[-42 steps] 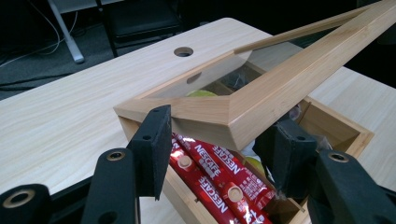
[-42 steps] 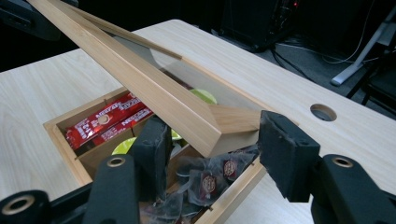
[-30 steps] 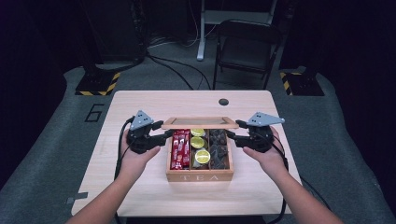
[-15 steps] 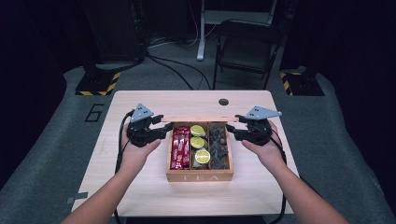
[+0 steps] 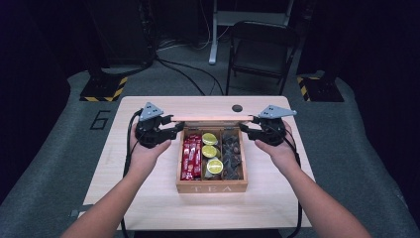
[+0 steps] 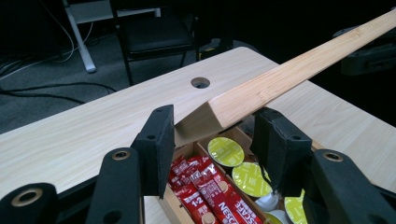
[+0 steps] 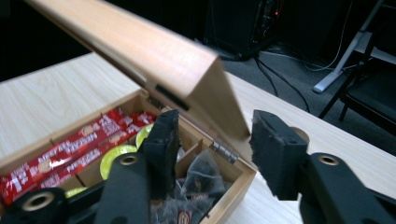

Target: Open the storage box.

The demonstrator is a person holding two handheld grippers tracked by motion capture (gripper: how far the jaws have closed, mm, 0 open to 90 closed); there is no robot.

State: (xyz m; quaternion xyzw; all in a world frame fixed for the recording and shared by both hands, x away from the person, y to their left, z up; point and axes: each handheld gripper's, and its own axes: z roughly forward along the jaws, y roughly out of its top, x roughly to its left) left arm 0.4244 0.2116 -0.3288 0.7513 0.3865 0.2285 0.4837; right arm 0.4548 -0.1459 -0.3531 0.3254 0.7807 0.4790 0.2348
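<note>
A wooden box marked TEA [image 5: 212,188] sits mid-table with its hinged lid [image 5: 213,118] raised at a slant, edge-on in the high view. Inside lie red Nescafe sticks [image 5: 191,156], green-topped capsules [image 5: 210,151] and dark tea bags [image 5: 232,154]. My left gripper [image 5: 174,130] is at the lid's left end; its jaws stand apart around the lid's corner [image 6: 205,119], so it is open [image 6: 212,140]. My right gripper [image 5: 247,130] is at the right end, open too [image 7: 215,135], with the lid's end [image 7: 219,100] above and between its jaws.
A round cable hole [image 5: 237,107] lies in the tabletop behind the box. A black folding chair [image 5: 260,44] and floor cables stand beyond the far edge. Bare tabletop [image 5: 148,198] lies left, right and in front of the box.
The lid showed its inner face a second ago and now shows edge-on. Both grippers have shifted slightly farther from the person, staying at the lid's ends.
</note>
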